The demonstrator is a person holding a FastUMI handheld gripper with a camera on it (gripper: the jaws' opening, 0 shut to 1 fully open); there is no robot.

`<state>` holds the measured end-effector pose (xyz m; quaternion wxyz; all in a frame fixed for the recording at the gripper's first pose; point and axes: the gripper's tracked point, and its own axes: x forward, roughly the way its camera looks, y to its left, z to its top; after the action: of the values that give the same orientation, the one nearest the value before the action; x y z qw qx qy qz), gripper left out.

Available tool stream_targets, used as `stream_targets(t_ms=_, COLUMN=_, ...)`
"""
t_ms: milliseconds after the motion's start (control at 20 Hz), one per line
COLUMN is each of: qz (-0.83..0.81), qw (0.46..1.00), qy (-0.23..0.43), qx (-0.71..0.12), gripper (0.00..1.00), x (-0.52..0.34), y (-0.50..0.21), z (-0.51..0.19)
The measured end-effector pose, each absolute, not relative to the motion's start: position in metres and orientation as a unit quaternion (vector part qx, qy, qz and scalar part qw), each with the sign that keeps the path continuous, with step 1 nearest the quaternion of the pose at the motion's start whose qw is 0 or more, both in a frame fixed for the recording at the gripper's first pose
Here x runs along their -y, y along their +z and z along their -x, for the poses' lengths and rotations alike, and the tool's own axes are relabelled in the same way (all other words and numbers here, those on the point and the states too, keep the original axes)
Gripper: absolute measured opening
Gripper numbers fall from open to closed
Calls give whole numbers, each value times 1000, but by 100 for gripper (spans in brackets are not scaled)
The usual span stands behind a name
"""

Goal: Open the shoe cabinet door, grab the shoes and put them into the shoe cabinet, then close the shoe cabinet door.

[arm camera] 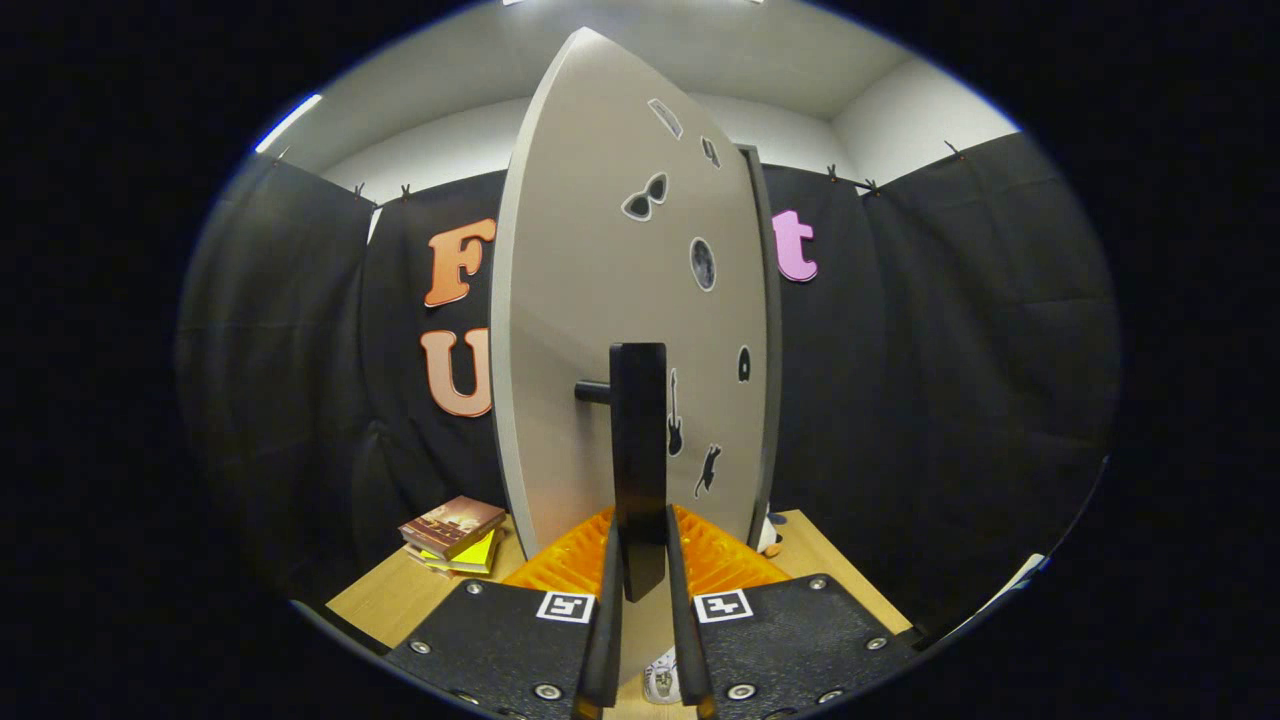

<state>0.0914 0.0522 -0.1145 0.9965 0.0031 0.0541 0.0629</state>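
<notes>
- Grey board makes up the shoe cabinet door (pixel 590 300), which stands swung out edge-on toward the hand-held gripper (pixel 640 560), stickers scattered over its face.
- Its 2 fingers sit narrow, 1 on each side of the dark upright door handle (pixel 638 450); both look to be pressing the bar's lower end, so I take it as clamped on the handle.
- A shoe (pixel 662 680) with pale laces lies on the tabletop (pixel 390 595) just under the fingers, near the front edge.
- Orange ridged matting (pixel 720 560) lies at the foot of the door, and a stack of books (pixel 452 530) sits toward the tabletop's far left corner.
- My read: this is the door-opening step, with the door already well open.
- Next calls for letting go of the handle, backing off, then dropping down to take the shoe.
</notes>
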Motion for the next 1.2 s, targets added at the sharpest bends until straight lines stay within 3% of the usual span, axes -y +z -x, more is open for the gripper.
stream_targets(t_ms=650, qz=40, qw=994, qy=-87, qx=-56, gripper=18, x=36, y=-121, z=-62)
stream_targets(t_ms=1200, qz=33, qw=992, qy=-99, qx=-67, gripper=19, x=12, y=-135, z=-35)
